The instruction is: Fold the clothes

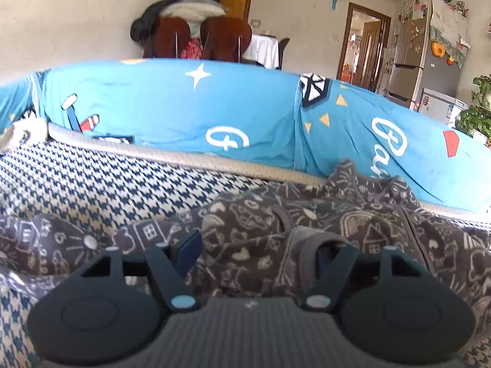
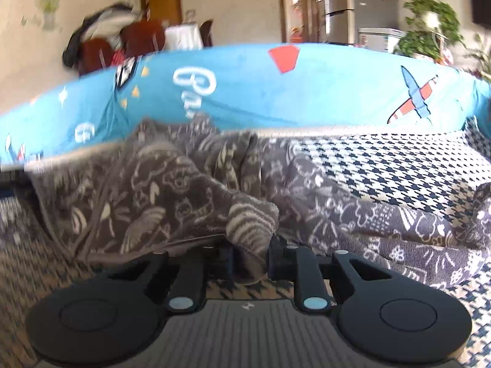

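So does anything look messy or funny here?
Yes. The grey patterned garment lies crumpled on the houndstooth cover, one edge bunched against the blue cushion. The right gripper pinches a fold. Nothing looks torn or spilled.

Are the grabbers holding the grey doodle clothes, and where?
Right gripper pinches a bunched fold of the grey garment. Left gripper sits around its cloth; a grip cannot be told.

Room beyond my sofa back [image 1: 172, 104], draped in blue printed cloth. Behind it: two brown chairs [image 1: 227, 38] heaped with coats, against a cream wall [image 1: 67, 15]. Right of the chairs: a wooden doorway [image 1: 365, 43], a steel refrigerator [image 1: 414, 58], leafy houseplants [image 2: 429, 27]. Daylight throughout.
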